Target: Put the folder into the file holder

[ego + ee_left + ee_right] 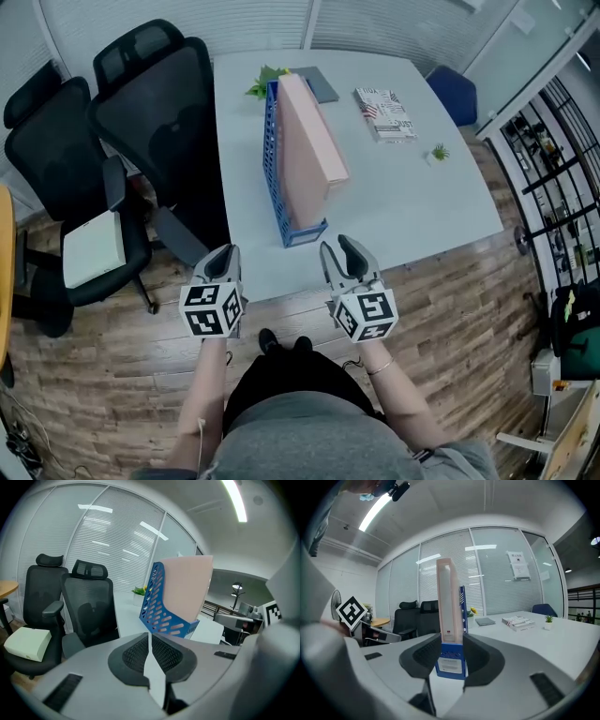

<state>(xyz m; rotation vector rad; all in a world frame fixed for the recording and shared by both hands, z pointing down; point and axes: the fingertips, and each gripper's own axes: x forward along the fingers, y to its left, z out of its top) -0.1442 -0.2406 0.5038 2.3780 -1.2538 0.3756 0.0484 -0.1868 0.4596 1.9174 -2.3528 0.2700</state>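
Folder's in already
Pink folder (pixel 309 131) sits in the blue file holder (pixel 277 173); left gripper (pixel 223 253) clamped shut, empty, right gripper (pixel 339 248) spread, empty.

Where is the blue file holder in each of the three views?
Head view: file holder upper centre, on the table.
Left gripper view: centre right, above the jaws.
Right gripper view: centre, seen beyond the open jaws.
Shared landmark: pink folder standing inside it.

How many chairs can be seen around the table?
3. Two black office chairs stand side by side at the table's left; one blue chair is at its far right corner. Others may be hidden.
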